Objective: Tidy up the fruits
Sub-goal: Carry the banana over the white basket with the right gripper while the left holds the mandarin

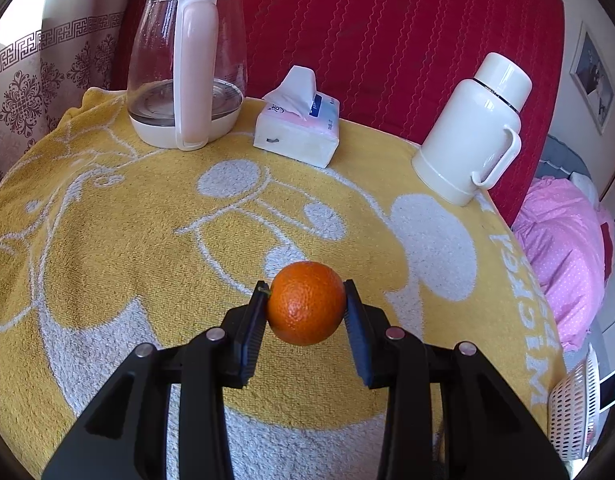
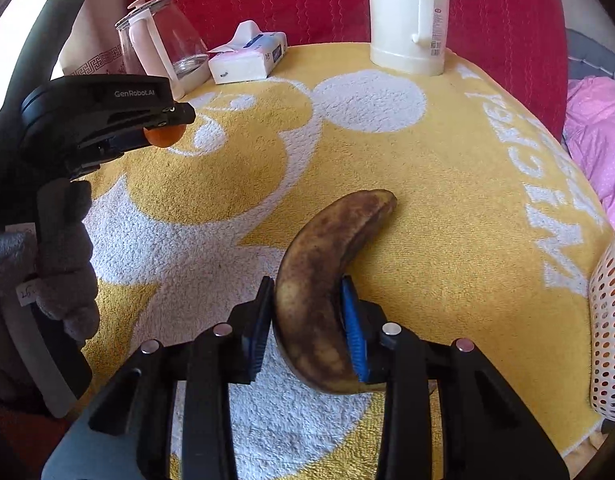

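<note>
While both fruits are gripped, neither has reached the white perforated basket (image 2: pixel 611 320) at the right edge of the frame, so the sorting looks barely under way; some orange shows through its holes. At lower centre, the left gripper (image 1: pixel 306 308) is clamped on the orange (image 1: pixel 306 303), held above the yellow towel (image 1: pixel 107 240). The right gripper (image 2: pixel 307 328) has closed onto the browned banana (image 2: pixel 323 280) at lower centre, whose far end lies toward the towel

There were one orange (image 1: pixel 306 303), one banana (image 2: pixel 327 280), one glass kettle (image 1: pixel 187 64), one tissue pack (image 1: pixel 297 130), one white flask (image 1: pixel 473 128) and one perforated basket (image 2: pixel 609 320).
</note>
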